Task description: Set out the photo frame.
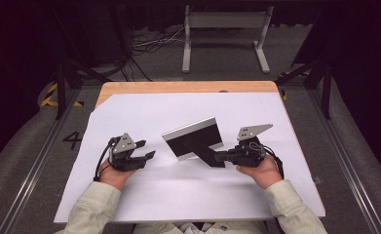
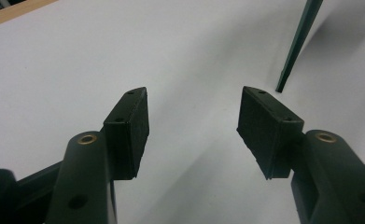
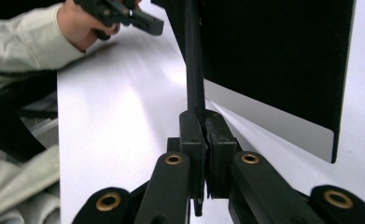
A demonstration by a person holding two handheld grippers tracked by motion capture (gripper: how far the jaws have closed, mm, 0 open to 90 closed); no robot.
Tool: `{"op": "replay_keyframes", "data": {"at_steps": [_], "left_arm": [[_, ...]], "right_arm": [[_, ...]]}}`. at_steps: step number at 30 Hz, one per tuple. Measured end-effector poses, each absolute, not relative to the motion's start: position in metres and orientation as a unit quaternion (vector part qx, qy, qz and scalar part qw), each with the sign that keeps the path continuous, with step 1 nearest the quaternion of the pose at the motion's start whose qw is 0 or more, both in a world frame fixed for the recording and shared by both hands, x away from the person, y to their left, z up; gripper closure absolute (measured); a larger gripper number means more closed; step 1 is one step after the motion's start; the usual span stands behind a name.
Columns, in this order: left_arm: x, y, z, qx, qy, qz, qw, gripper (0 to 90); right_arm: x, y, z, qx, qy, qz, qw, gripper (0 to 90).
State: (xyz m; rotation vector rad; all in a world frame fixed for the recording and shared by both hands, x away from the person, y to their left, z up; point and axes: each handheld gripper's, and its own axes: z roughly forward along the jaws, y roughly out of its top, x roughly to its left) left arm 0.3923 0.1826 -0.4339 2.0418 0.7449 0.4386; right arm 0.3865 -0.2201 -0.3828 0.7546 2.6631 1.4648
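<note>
Frame [image 1: 193, 139] standing tilted mid-sheet [image 1: 188, 200], prop leg [image 1: 208, 155] reaching toward the right gripper [image 1: 220, 157]. Seen from the right gripper view: jaws clenched on the leg's [image 3: 195, 70] thin edge, black back panel [image 3: 273, 56] just beyond, left gripper [image 3: 147, 23] farther off. Seen from the left gripper view: left gripper [image 2: 193, 116] released, nothing between the pads [image 2: 259, 126], only bare sheet [image 2: 77, 60], a dark edge [image 2: 297, 44] ahead to the right. From above: left gripper [image 1: 146, 149] near the frame, apart from it.
</note>
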Motion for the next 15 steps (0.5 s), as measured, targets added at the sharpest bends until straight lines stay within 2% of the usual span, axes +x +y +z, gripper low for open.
{"op": "replay_keyframes", "data": {"at_steps": [15], "left_arm": [[0.3929, 0.1811, -0.4342, 0.825, 0.300, 0.175, 0.446, 43.6]], "right_arm": [[0.3828, -0.2254, -0.3916, 0.198, 0.883, 0.423, 0.033, 86.5]]}}
